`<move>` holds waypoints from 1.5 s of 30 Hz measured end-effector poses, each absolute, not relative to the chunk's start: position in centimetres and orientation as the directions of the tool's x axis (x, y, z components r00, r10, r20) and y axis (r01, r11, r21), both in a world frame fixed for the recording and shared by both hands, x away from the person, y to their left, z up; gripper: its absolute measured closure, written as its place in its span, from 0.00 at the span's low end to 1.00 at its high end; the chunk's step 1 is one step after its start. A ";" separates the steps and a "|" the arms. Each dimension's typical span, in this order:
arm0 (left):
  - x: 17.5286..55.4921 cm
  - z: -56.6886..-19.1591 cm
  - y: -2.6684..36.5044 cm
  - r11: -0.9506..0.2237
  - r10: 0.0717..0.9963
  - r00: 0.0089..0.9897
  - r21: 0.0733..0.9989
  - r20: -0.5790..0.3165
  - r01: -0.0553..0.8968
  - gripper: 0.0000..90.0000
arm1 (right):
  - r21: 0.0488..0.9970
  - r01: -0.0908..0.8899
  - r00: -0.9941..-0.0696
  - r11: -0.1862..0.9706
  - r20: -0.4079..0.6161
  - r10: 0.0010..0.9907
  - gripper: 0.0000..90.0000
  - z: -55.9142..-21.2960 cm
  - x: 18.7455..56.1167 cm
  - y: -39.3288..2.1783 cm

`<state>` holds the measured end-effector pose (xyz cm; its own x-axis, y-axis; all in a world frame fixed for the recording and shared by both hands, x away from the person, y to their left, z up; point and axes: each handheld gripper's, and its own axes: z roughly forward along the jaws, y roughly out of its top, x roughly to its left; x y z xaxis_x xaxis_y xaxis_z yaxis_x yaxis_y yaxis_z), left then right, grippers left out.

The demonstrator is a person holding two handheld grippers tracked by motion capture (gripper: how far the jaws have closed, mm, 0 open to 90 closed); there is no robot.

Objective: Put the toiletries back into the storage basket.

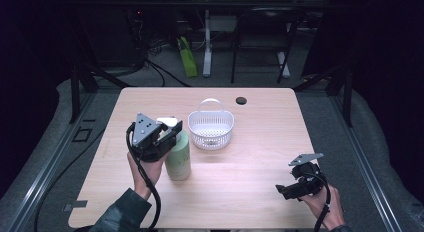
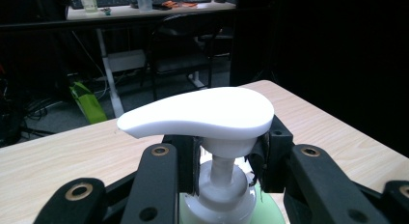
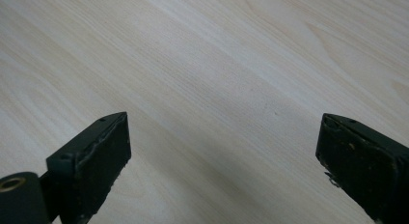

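Though upright on worktop [image 1: 250,167] beside basket [image 1: 211,128], pump bottle [image 1: 178,157] likely top-heavy, slick. Left tongs [image 2: 226,161] clamped on neck under pump head [image 2: 202,113]: rigid hold. Right tongs [image 3: 222,161] apart, empty.

Dark room, grey floor [image 1: 165,74]; white-legged desk [image 1: 207,47] (cables beneath), chair [image 2: 185,38]

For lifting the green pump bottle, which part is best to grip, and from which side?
Probably the narrow neck under the pump head, from the side. The green pump bottle stands upright, and the wide head above would stop slipping. The left claw is shut there.
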<state>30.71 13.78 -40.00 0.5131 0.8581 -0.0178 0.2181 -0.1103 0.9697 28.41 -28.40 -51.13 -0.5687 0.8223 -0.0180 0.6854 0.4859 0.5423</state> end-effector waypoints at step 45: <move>31.4 -35.9 13.0 -0.140 0.827 0.563 0.974 0.016 0.179 0.75 | 0.543 0.688 -0.566 0.481 -0.013 0.824 0.05 -51.1 28.4 -28.5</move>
<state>31.39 13.03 -35.86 0.5627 0.8265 0.0157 0.1785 -0.1401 0.9739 28.37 -28.46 -51.11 -0.5660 0.8243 -0.0126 0.6884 0.4810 0.5430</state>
